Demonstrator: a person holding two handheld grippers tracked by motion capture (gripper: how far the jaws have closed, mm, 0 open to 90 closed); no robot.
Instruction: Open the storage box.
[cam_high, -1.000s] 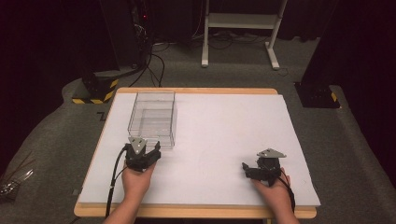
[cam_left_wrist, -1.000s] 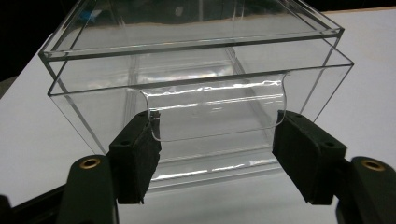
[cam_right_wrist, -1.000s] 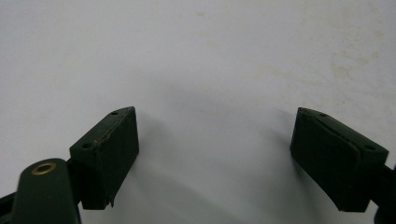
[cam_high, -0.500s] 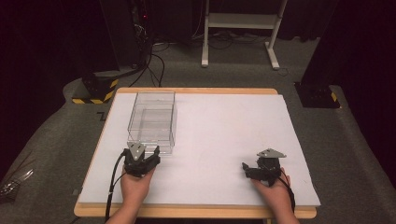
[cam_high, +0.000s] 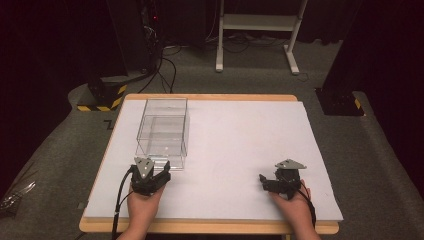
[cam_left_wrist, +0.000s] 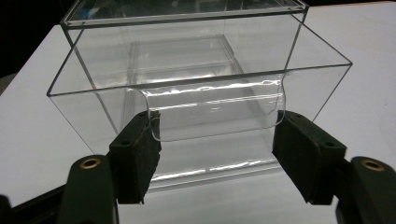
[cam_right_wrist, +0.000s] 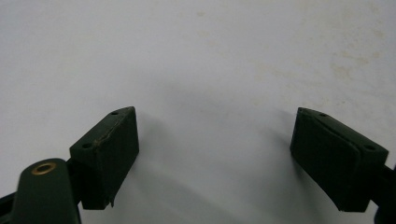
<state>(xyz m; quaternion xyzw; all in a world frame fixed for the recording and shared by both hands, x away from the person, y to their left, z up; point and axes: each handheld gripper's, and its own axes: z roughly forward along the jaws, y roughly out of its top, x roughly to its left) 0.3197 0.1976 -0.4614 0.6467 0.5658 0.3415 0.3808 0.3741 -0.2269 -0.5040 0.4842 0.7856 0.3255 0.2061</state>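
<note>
nearest the person, the left gripper (cam_high: 159, 172) sits at the near left of the white table (cam_high: 240, 145), jaws spread wide and holding nothing. in the left gripper view its two pads (cam_left_wrist: 140, 149) stand either side of the curved lip on the near wall of the clear box (cam_left_wrist: 196, 93); the left pad looks to be touching or almost touching that lip, the right pad is just beside it, and i cannot tell whether either presses. the right gripper (cam_high: 270, 182) rests at the near right, well apart from the box, jaws wide apart over bare table and empty.

farther out, the box stands upright on the left half of the table, open at the top, nothing seen inside.

judgement: the step in hand is the approach to grasp the box by its near wall. the next move calls for closing squarely on the lip, gently, since thin clear plastic may slip or flex
</note>
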